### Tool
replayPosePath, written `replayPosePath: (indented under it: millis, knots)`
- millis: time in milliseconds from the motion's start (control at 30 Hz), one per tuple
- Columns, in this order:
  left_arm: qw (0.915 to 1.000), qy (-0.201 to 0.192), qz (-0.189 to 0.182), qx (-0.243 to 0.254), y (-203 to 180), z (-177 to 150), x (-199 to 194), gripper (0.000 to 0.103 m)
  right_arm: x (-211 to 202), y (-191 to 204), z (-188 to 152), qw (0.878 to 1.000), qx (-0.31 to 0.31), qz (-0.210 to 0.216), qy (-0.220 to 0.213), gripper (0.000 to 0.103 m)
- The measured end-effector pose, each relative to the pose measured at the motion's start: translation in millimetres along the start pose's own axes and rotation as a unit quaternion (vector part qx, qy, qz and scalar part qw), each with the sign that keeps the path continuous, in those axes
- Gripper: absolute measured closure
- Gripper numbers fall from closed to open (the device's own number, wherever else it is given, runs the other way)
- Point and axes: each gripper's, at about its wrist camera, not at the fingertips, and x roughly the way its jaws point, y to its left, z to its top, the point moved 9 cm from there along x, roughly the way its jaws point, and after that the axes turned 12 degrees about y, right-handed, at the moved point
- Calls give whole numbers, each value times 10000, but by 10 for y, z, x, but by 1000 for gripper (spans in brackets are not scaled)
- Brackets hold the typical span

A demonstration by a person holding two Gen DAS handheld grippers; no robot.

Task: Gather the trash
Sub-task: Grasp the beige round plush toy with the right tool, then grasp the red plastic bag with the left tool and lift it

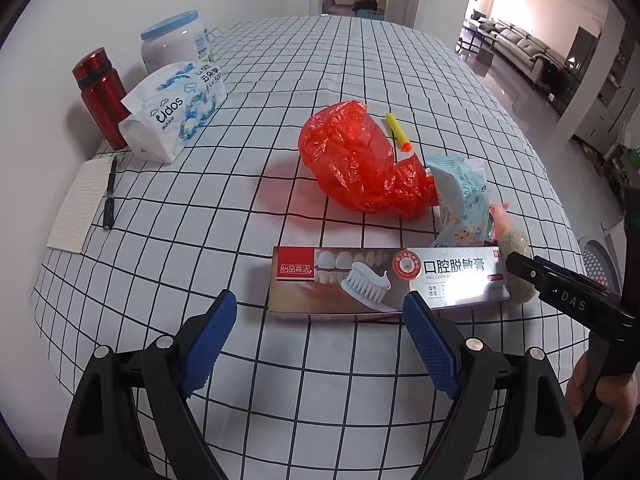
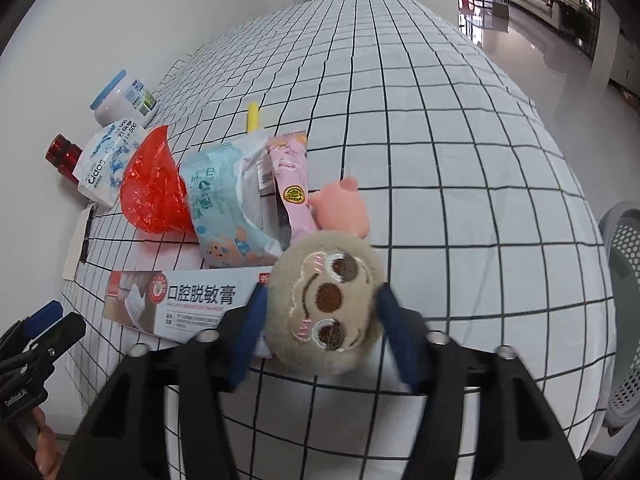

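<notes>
A toothpaste box (image 1: 384, 276) lies on the checked tablecloth, just ahead of my open, empty left gripper (image 1: 320, 312). Behind it are a crumpled red plastic bag (image 1: 356, 160), a blue-and-white wrapper (image 1: 460, 200) and a yellow foam dart (image 1: 398, 132). In the right wrist view my right gripper (image 2: 320, 316) has its fingers on both sides of a beige plush sloth head (image 2: 326, 300); they look slightly blurred and I cannot tell if they touch it. Beyond the plush lie a pink wrapper (image 2: 290, 176), a pink pig toy (image 2: 344, 208), the blue wrapper (image 2: 224, 200), the red bag (image 2: 152, 188) and the box (image 2: 184, 300).
Along the wall stand a red bottle (image 1: 102, 96), a tissue pack (image 1: 176, 112) and a white jar (image 1: 176, 40). A notepad (image 1: 82, 204) with a pen (image 1: 110, 192) lies at the left. A grey perforated basket (image 2: 624, 312) stands off the table's right edge.
</notes>
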Motion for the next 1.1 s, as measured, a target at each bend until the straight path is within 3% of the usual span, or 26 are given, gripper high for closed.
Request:
replayPosePath:
  millis: [333,600,933,1033,1100]
  knots:
    - [9999,38,-128,-61,-44,285,120,20,-184,-139,-49,9995,262,83,-169,61]
    - [9995,-111,-223,-191,-131,801,239,20,-479,-220,-149,9984,313,-148,-442,63]
    - [9976,349,-521,-300,-284,1026,681,20,-636,-328,-306,9966,608,-135,-539,63]
    - [9967,452,-589,-333,-311,1018,796,31,-665,-336,-339,9962,655,-161,-550,63]
    - [9955,499,-728,-338,-341,998,853,46,-673,-335,-354,9961,668,-179,-551,63]
